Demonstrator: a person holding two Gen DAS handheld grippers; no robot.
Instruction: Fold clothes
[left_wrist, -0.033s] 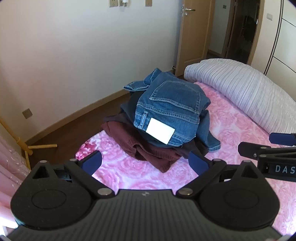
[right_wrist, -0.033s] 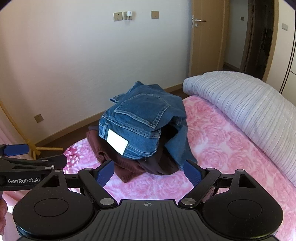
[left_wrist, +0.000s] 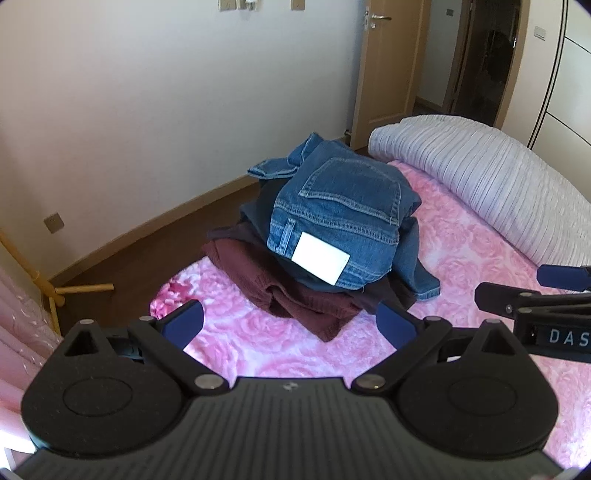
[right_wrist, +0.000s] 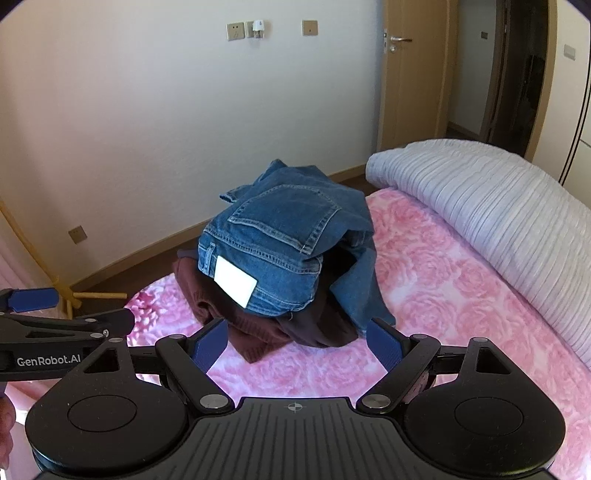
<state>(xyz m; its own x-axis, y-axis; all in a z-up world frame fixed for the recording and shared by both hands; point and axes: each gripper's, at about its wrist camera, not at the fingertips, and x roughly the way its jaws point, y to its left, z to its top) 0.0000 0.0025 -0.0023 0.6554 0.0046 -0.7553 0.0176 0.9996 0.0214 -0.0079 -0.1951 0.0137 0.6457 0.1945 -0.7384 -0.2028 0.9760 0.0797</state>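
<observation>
Here, blue jeans (left_wrist: 340, 221) top a clothes pile (right_wrist: 258, 332) at the bed's (left_wrist: 480, 258) far corner; left gripper (left_wrist: 291, 325) and right gripper (right_wrist: 295, 343) hover, jaws spread, empty.

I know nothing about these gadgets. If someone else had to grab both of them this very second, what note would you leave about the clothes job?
Left gripper: open, empty, held short of the pile.
Right gripper: open, empty, also just short of it.
Clothes: one heap near the corner of the pink rose bedspread. Blue jeans lie on top, white waist patch facing you; a dark garment sits under them, and a maroon garment at the bottom.
The striped duvet is rolled along the far side.
Done: nothing laid out flat or in hand.
Left: lift the jeans off, spread, fold; then the rest.
</observation>
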